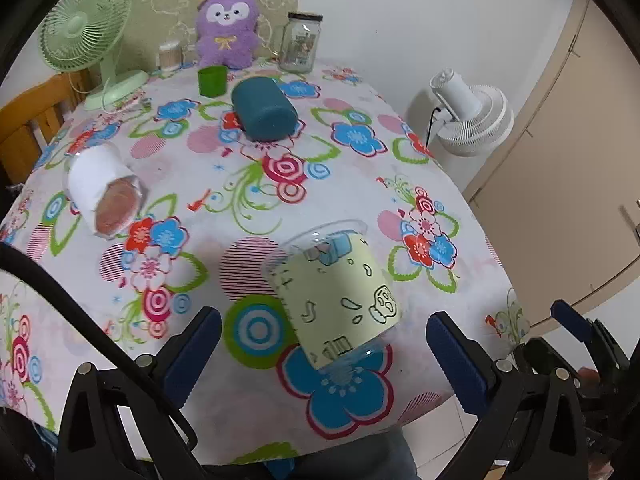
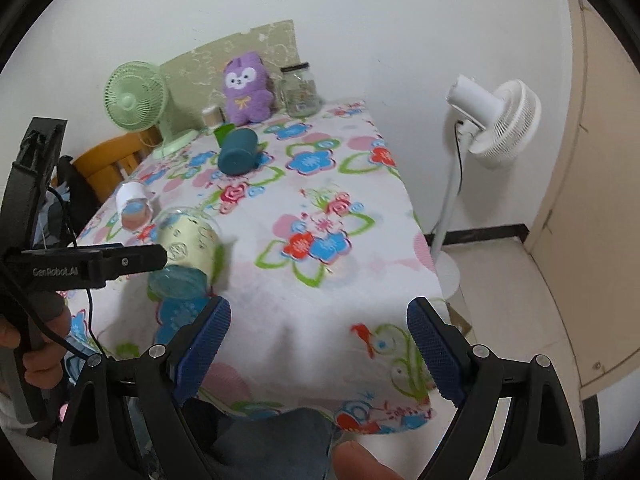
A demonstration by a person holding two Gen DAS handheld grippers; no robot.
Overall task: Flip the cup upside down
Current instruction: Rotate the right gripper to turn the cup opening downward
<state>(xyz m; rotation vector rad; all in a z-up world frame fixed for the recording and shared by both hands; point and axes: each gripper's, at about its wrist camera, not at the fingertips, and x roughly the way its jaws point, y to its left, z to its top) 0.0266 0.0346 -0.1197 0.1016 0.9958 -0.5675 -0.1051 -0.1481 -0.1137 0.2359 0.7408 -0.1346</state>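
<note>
The cup (image 1: 336,296) lies on its side on the table (image 1: 248,200), tilted, just ahead of the wide, empty left gripper (image 1: 324,340). The right gripper (image 2: 318,344), also wide, hangs beside the cup. Best to straddle its sleeve mid-body, then close gently before rotating.

I see open tablecloth (image 1: 360,184) right of the 3 cups lying on their sides: yellow cup (image 1: 336,300) nearest, white cup (image 1: 100,188) left, teal cup (image 1: 264,110) farther; the back edge is crowded by green fan (image 1: 86,26), plush (image 1: 228,26), jar (image 1: 300,42)
</note>
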